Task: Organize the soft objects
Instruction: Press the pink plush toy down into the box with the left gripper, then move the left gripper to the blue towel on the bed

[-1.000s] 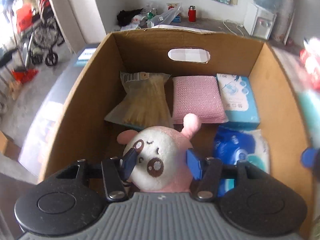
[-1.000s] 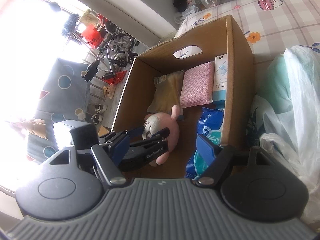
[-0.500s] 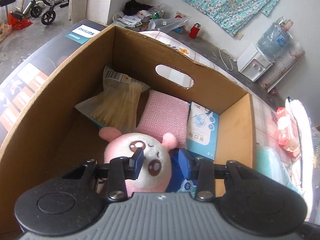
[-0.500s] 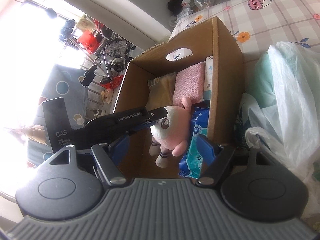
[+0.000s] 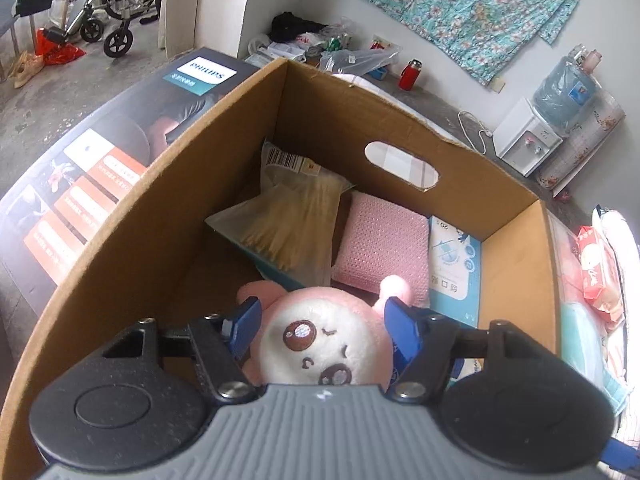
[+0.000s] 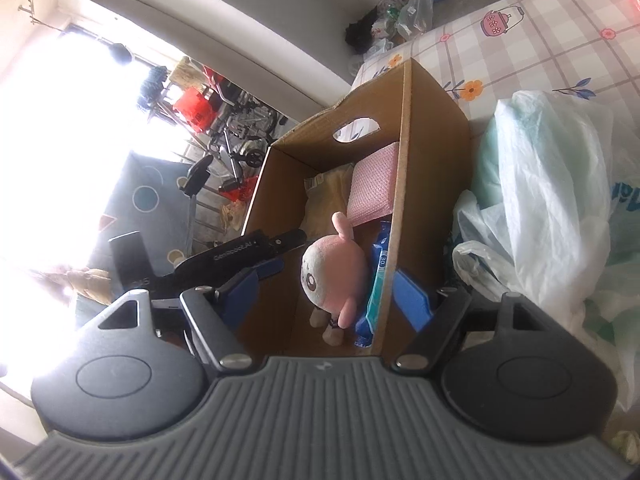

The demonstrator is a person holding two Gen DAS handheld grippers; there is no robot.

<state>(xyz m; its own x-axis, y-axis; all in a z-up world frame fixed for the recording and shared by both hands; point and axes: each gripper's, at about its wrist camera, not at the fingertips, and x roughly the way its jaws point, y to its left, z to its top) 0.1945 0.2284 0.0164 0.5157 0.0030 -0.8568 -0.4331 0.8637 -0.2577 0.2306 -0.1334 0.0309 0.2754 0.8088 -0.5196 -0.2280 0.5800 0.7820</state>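
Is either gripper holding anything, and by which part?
Nothing held: left gripper has just been opening its jaws around head of pink-and-white plush toy; right gripper empty.

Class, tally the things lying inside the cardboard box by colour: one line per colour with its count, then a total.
Pink: 2, the plush toy and the knitted pad
Blue: 2, the flat box and the wipes pack
Tan: 1, the clear bag of strands
Total: 5

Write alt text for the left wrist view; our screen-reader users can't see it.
A pink and white plush toy sits between the left gripper's open blue fingers, just inside a cardboard box. Further in lie a clear packet of pale sticks, a pink textured pad and a blue pack.
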